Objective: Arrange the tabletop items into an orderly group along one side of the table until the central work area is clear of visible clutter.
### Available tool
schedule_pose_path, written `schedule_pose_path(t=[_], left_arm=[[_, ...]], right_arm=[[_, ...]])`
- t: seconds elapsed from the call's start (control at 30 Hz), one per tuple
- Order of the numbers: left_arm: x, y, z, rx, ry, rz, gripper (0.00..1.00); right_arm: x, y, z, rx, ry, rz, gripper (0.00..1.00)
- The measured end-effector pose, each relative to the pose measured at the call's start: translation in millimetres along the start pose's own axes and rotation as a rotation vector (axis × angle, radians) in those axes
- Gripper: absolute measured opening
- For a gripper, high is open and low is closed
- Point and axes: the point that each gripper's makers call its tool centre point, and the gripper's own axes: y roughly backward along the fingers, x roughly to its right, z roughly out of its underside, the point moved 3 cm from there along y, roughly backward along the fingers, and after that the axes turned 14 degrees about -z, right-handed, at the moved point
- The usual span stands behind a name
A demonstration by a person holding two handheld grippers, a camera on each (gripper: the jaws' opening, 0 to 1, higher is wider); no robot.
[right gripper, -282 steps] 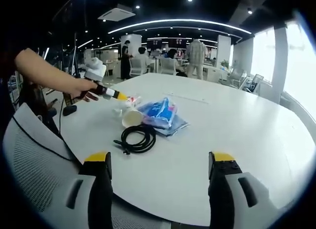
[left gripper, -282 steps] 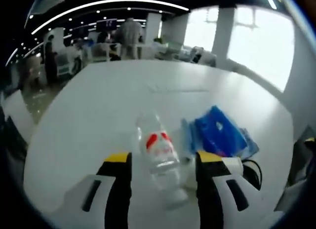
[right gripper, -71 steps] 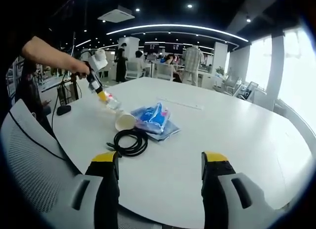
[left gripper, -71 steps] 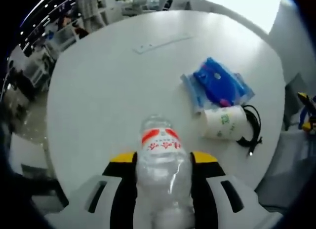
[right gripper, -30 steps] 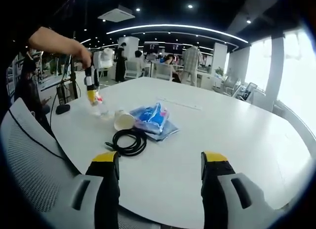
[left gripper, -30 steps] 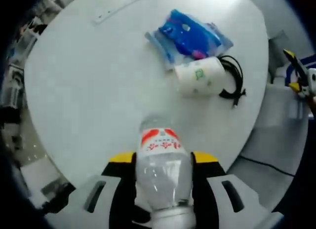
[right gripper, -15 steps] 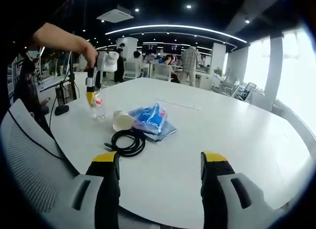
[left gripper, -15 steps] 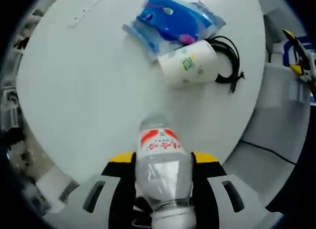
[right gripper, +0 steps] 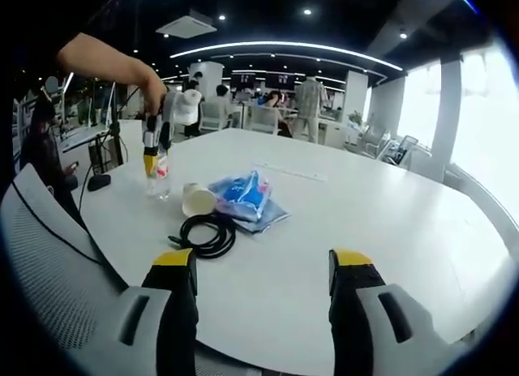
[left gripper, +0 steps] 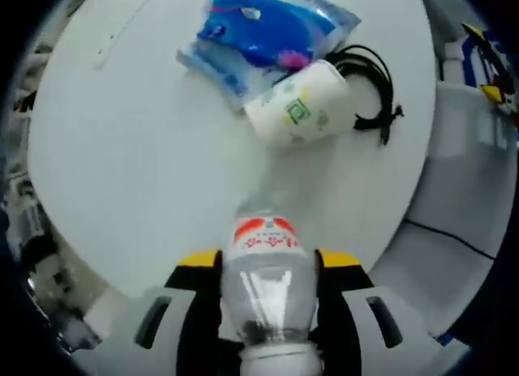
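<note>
— Near the counter's edge, what does the left gripper hold?
— A clear plastic water bottle with a red-and-white label, clamped between both yellow-tipped fingers. Its white cap sits at the bottom of the left gripper view; its base points down at the white counter.
— The other items?
— Beyond the bottle a white paper cup with a green mark lies on its side, touching a blue plastic packet and just beside a coiled black cable.
— What does the right gripper view add?
— The bottle standing upright near the counter's left edge, with the left gripper above it in a person's hand. Cup, packet and cable form a cluster close by. The right gripper hangs with its fingers spread wide, holding nothing.
— Anything unclear?
— The label's print is unreadable. Whether the bottle's base touches the counter cannot be told.
</note>
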Motion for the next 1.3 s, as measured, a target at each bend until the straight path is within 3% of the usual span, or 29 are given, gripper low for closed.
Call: schedule_pose_path(t=[0.3,0.43,0.6,0.73,0.97,1.1,1.2,1.3], left_arm=[[-4.0,-11,1.3,0.045,-0.039,-0.028,0.45],[-8.6,-10,-7.3,0.142,0.000,-0.032,0.47],[-7.8,-7,-5.6,0.238,0.010,-0.043,0.53],[-11.2,-3,-7.7,0.338,0.105,-0.048,0.61],[-14.8,6,-4.1,0.498,0.282,-0.019,0.61],[-18.3,6,2.2,0.587,0.377,-0.046,0.61],[-17.1,3,7.8,0.597,0.401,-0.054,0.62],[-17.8,3,8.8,0.677,0.465,-0.074,0.62]], right_arm=[[1,1,-1.4,0.010,-0.002,0.006,0.65],[0,0,-1.4,0.005,0.002,0.000,0.65],[-1,-1,-1.3,0.002,0.006,-0.005,0.65],[-2,-1,-1.0,-0.002,0.008,-0.008,0.65],[-3,-2,-0.3,-0.006,0.009,-0.013,0.65],[-3,-2,-0.1,-0.007,0.010,-0.015,0.65],[-3,-2,0.2,-0.009,0.010,-0.018,0.65],[-4,-2,0.4,-0.009,0.012,-0.020,0.65]])
